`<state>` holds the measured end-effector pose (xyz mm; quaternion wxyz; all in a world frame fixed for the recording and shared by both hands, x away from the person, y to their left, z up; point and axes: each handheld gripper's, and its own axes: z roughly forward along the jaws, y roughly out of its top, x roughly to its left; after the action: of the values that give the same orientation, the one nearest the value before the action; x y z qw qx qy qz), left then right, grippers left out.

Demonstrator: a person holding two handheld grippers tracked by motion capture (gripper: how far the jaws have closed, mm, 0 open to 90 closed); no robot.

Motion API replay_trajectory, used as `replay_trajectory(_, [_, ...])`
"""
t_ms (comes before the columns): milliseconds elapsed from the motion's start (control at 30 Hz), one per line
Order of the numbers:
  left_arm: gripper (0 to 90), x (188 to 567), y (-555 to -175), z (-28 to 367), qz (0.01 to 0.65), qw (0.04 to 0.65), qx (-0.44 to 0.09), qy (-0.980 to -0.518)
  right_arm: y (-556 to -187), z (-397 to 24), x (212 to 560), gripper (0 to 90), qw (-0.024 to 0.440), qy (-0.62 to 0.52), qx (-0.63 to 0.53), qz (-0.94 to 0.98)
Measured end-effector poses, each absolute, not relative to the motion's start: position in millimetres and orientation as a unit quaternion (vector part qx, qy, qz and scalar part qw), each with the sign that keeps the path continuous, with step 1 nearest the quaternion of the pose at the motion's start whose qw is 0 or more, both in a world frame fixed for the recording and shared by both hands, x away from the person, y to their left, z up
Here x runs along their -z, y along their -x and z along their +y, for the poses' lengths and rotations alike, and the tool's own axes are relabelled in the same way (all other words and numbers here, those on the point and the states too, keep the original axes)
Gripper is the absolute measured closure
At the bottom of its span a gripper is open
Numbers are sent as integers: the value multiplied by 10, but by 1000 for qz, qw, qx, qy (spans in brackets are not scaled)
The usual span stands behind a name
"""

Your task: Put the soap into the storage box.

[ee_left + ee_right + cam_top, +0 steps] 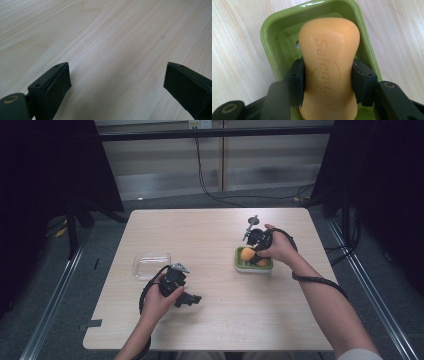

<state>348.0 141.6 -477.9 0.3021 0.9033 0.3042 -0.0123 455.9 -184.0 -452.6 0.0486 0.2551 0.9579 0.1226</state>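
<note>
Black pads of the right claw (328,83) press both narrow sides of an orange soap bar (329,65), pinching it at its waist. Beneath and around the bar sits a green soap dish (270,42); the bar's far end reaches past the pads over the dish's hollow. From above, a second orange lump (263,262) seems to lie in the dish beside the claw, though it is too small to be sure. Over bare table (112,32), the left claw (117,82) stands spread wide, nothing between its pads, with a clear container (151,264) just behind it.
</note>
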Motion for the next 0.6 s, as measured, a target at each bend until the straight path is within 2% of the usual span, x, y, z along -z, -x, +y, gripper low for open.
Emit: replay_trajectory(600, [70,4769,-3477,1414,301,300,10,-905,-4567,-1855,4557,503,46,-259,-118,958])
